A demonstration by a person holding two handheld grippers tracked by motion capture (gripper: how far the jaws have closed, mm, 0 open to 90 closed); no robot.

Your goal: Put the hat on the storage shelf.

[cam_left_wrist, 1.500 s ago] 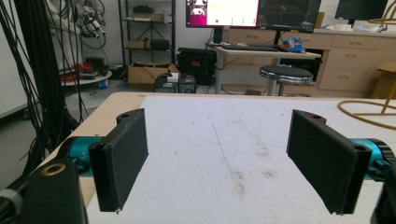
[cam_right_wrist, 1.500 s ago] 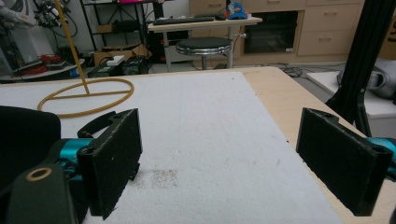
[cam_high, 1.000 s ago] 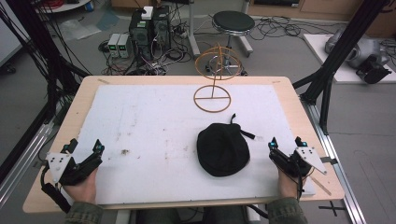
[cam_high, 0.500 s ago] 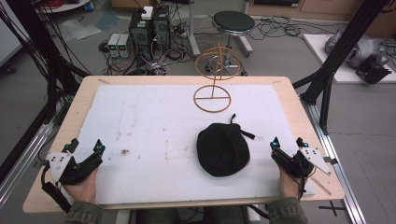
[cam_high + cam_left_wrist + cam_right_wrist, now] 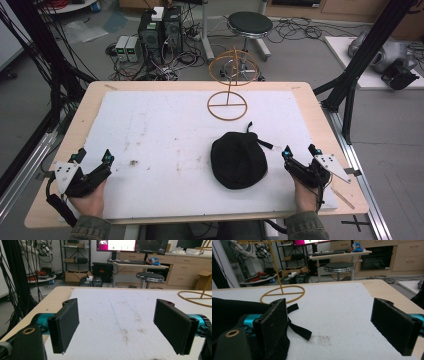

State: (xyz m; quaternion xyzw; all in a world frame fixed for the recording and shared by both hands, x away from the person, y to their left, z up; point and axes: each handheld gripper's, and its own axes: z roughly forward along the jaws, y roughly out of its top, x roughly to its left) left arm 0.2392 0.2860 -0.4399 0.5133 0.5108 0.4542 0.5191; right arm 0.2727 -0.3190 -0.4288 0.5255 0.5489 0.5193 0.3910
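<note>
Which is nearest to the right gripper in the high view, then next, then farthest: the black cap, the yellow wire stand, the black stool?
From the right gripper:
1. Black cap, just to its left on the white mat.
2. Yellow wire stand, at the table's far side.
3. Black stool, on the floor beyond the table.

The black cap [image 5: 227, 312] runs off the right gripper view's left edge, partly behind the claw's left jaw.

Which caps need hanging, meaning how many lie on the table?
1: a black cap on the white mat, near the right tool, in front of the wire stand. Nothing seems hidden.
</note>
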